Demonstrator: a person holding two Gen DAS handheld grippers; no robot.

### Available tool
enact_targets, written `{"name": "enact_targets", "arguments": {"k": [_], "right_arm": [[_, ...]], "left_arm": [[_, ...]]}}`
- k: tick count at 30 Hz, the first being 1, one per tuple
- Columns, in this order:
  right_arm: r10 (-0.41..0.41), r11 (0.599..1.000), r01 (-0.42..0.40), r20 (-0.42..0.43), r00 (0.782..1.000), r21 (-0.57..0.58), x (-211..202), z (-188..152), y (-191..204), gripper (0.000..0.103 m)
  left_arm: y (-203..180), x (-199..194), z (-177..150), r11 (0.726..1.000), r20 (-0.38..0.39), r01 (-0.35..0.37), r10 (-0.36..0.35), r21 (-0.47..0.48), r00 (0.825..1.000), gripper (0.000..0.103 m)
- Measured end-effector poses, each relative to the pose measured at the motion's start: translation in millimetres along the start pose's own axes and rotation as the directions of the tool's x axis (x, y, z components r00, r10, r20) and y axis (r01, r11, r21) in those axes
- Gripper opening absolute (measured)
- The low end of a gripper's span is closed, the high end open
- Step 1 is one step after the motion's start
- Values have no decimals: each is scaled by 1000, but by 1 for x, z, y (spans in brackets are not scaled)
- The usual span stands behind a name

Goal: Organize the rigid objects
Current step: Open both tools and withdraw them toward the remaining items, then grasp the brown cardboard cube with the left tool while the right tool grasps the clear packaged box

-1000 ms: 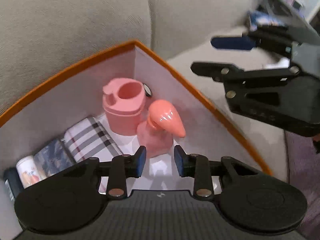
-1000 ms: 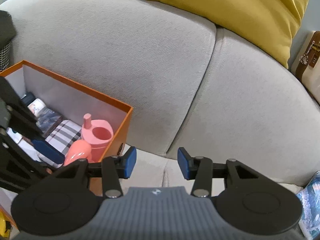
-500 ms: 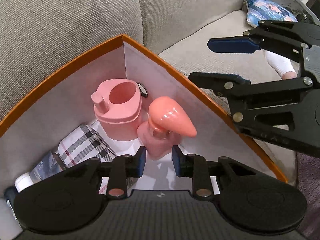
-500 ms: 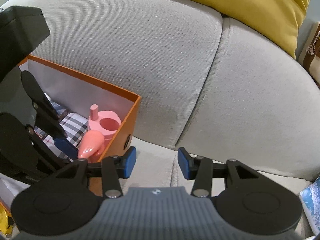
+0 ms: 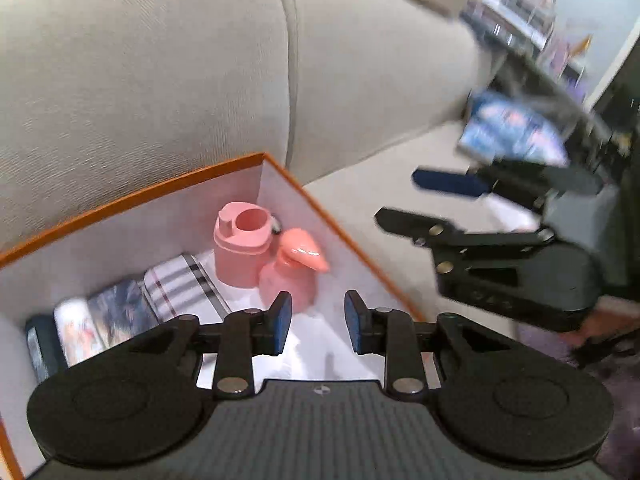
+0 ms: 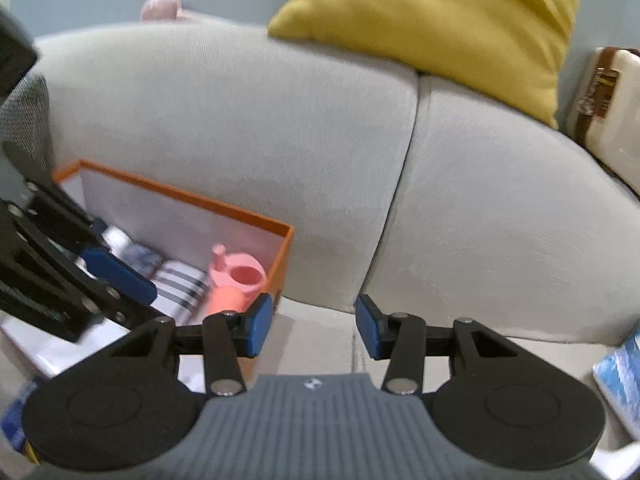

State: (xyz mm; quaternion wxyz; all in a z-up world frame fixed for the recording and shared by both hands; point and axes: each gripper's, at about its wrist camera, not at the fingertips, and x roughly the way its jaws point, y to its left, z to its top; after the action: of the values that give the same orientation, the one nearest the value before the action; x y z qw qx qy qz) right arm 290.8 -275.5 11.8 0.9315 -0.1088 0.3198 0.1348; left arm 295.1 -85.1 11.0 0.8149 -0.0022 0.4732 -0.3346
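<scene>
An orange box (image 5: pixel 160 194) with white inner walls sits on the grey sofa; it also shows in the right wrist view (image 6: pixel 188 200). Inside stand a pink cup (image 5: pixel 242 250) and a pink pump bottle (image 5: pixel 294 276), next to a plaid item (image 5: pixel 182 284) and other flat packs. My left gripper (image 5: pixel 318 322) is open and empty, above the box just short of the pump bottle. My right gripper (image 6: pixel 316 330) is open and empty over the sofa seat, right of the box; it shows in the left wrist view (image 5: pixel 424 200).
The sofa backrest (image 6: pixel 280 140) rises behind the box. A yellow cushion (image 6: pixel 440 20) lies on top of it. A blue printed pack (image 5: pixel 508 128) lies on the seat at the right. A cream bag (image 6: pixel 612 112) stands at the far right.
My left gripper has pulled back and up from the box, so the pump bottle looks smaller and farther. Its jaws have widened a little. The right gripper has shifted slightly right.
</scene>
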Motion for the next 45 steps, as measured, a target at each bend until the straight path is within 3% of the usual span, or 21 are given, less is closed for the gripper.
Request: {"name": "enact_targets", "arguments": {"k": [4,8,14,18,23,26,35,40,45], "right_arm": [[22,999,-23,27,999,37,-34,-14,15,48],[47,996,-47,-5,999,70,-59,-42,32,48],[90,978,-62,-136,987,197,-81,-106,40,48],[107,978,-69,-191,976,195,-94,-139,47,49],[185,957,-124,-220,958,262,-102,-159,42,57],[220,948,-150,-242,945,280,-99,-164,40,58],[284,918,-157,-327,901,364,-80,-185,35,57],[306,911,-173,-333,892,374,-75,-186,37,54],[340,885,-183,-327,882,427,-73,-189,30,55]], "left_arm": [[-16,-27,-34,999,53,6,-3,-53,999,37],[-36,-35,-74,997,61,6,-1,-77,998,38],[-62,-25,-125,1000,10,-17,18,-19,1000,57],[-85,-13,-142,995,-12,-51,52,85,999,71],[-110,-2,-151,965,-35,-117,129,233,991,78],[-116,0,-156,955,-40,-126,142,267,989,86],[-123,17,-156,916,-101,-123,173,383,980,87],[-128,35,-153,874,-122,-125,204,469,971,88],[-124,44,-148,856,-152,-100,203,506,967,89]]}}
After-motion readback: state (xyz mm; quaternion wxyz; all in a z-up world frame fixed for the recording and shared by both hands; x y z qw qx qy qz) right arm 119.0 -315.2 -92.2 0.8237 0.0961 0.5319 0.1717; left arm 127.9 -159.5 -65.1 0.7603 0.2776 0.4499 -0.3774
